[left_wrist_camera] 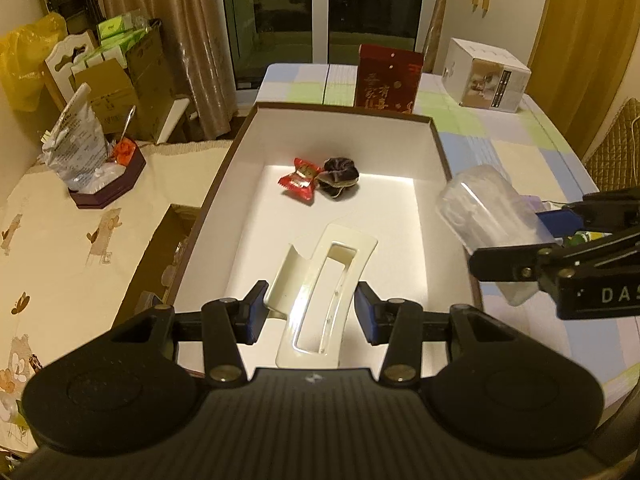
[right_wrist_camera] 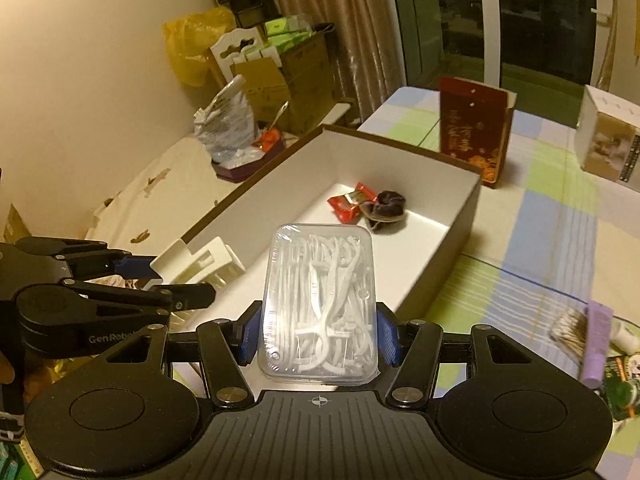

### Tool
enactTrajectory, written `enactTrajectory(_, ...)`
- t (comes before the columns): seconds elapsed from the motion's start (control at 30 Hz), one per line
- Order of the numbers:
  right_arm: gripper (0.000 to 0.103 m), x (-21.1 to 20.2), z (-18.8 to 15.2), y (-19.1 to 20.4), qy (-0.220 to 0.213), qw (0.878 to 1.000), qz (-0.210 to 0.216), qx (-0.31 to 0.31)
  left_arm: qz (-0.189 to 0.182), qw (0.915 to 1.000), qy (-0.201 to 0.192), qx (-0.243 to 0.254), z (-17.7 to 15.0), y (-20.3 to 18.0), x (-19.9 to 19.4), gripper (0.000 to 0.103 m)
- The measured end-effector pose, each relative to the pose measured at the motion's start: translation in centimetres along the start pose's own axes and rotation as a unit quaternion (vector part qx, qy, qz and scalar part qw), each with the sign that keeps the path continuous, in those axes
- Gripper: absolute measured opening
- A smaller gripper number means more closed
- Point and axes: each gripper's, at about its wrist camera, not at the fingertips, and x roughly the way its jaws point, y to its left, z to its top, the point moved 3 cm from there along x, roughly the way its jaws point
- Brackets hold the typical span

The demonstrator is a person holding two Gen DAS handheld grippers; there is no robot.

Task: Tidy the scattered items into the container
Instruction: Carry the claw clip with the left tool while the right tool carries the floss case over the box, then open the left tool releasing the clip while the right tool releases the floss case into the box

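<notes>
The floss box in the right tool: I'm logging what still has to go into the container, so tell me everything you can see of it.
The floss box is a clear plastic rectangle with rounded corners, lid shut, packed with white floss picks. The right tool is shut on it, the blue pads pressing its two long sides near the end closest to the camera. It lies roughly flat, lid up, over the near end of the open container, touching nothing but the pads.

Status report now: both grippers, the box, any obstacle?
Left gripper shut on white hair claw. Right gripper shut on floss-pick case. Box holds candy, scrunchie. No obstacle.
</notes>
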Motion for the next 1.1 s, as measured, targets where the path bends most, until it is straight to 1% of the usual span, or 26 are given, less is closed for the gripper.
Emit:
enactTrajectory(0.13, 0.059, 1.9, 0.0, 0.3, 0.02, 1.0, -0.003, 0.011, 0.0, 0.9999, 0.01, 0.001, 0.3, 1.0, 1.3, 0.041)
enactTrajectory(0.27, 0.059, 3.7, -0.3, 1.2, 0.037, 0.999, -0.01, -0.002, -0.012, 0.9996, 0.024, -0.006, 0.6, 2.0, 2.8, 0.041)
enactTrajectory(0.37, 0.059, 5.3, -0.9, 2.1, 0.053, 0.998, -0.019, -0.029, -0.021, 0.9991, 0.037, -0.004, 0.5, 2.5, 4.1, 0.041)
enactTrajectory(0.47, 0.059, 6.8, -1.4, 2.6, 0.072, 0.995, -0.025, -0.057, -0.029, 0.9976, 0.062, 0.002, 0.3, 2.8, 5.7, 0.041)
enactTrajectory(0.67, 0.059, 9.2, -2.3, 3.3, 0.101, 0.987, -0.037, -0.119, -0.017, 0.9946, 0.096, 0.035, -0.3, 3.0, 8.1, 0.041)
enactTrajectory(0.8, 0.059, 10.4, -2.5, 3.0, 0.113, 0.984, -0.047, -0.126, -0.014, 0.9932, 0.109, 0.041, -0.4, 3.1, 9.2, 0.041)
enactTrajectory(0.93, 0.059, 11.0, -2.8, 2.9, 0.117, 0.982, -0.058, -0.135, -0.017, 0.9923, 0.116, 0.038, -0.6, 3.0, 10.0, 0.041)
enactTrajectory(0.97, 0.062, 11.2, -2.9, 3.0, 0.115, 0.981, -0.063, -0.143, -0.017, 0.9921, 0.119, 0.037, -0.7, 3.0, 10.2, 0.041)
enactTrajectory(1.0, 0.069, 11.2, -3.0, 3.0, 0.114, 0.979, -0.064, -0.154, -0.017, 0.9918, 0.122, 0.035, -0.8, 3.0, 10.3, 0.041)
enactTrajectory(1.03, 0.09, 11.2, -3.0, 3.1, 0.107, 0.979, -0.071, -0.16, -0.017, 0.9917, 0.123, 0.034, -0.9, 3.1, 10.4, 0.041)
enactTrajectory(1.07, 0.098, 10.9, -2.9, 3.1, 0.095, 0.979, -0.074, -0.164, -0.016, 0.9917, 0.124, 0.033, -0.9, 3.0, 10.4, 0.042)
enactTrajectory(1.1, 0.098, 10.6, -2.8, 3.1, 0.085, 0.979, -0.072, -0.168, -0.016, 0.9916, 0.124, 0.034, -0.9, 3.0, 10.4, 0.044)
